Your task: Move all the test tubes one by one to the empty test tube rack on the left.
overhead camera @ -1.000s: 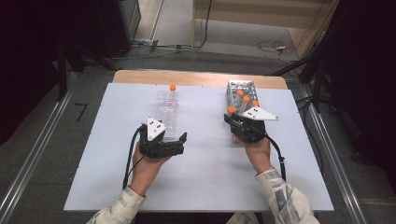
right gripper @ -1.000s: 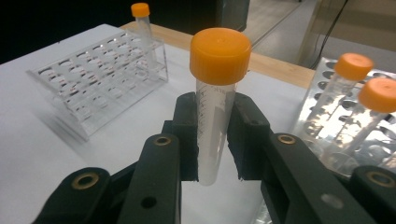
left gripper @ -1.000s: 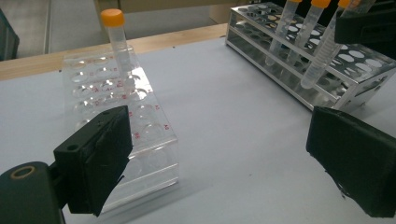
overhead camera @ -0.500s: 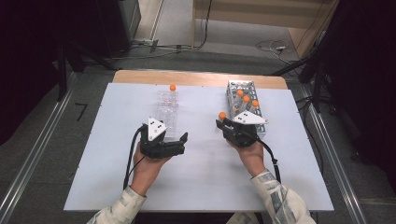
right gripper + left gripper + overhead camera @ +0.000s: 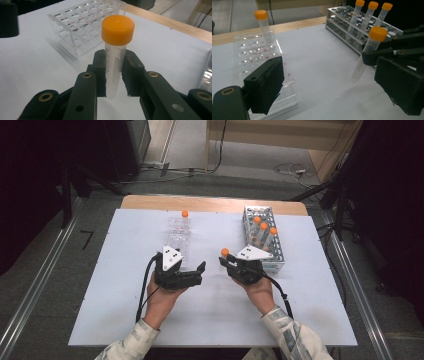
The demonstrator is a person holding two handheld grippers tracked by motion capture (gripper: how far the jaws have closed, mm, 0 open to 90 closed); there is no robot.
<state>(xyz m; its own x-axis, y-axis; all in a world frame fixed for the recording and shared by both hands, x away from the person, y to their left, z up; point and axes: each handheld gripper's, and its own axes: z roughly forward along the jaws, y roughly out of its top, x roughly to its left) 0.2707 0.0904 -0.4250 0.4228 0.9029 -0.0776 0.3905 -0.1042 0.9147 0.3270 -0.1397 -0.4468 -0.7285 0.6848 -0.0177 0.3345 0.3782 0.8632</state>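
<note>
My right gripper (image 5: 226,262) is shut on a clear tube with an orange cap (image 5: 225,252), held upright over the middle of the table; its pads clamp the tube (image 5: 116,50) below the cap. The same tube (image 5: 368,52) stands just left of my left gripper's right jaw in the left gripper view. My left gripper (image 5: 185,265) is open and empty beside the near end of a clear acrylic rack (image 5: 179,237). One orange-capped tube (image 5: 185,213) stands at that rack's far end. A white rack (image 5: 270,260) at the right holds three orange-capped tubes (image 5: 264,226).
The white table (image 5: 125,320) ends in a wooden strip (image 5: 210,204) along the far side. Cables trail from both grippers toward the person's sleeves. Bare table lies on the near side, in front of both hands.
My right gripper has carried the orange-capped tube leftward, away from the white rack toward the middle of the table and slightly lower. The left gripper has stayed put.
</note>
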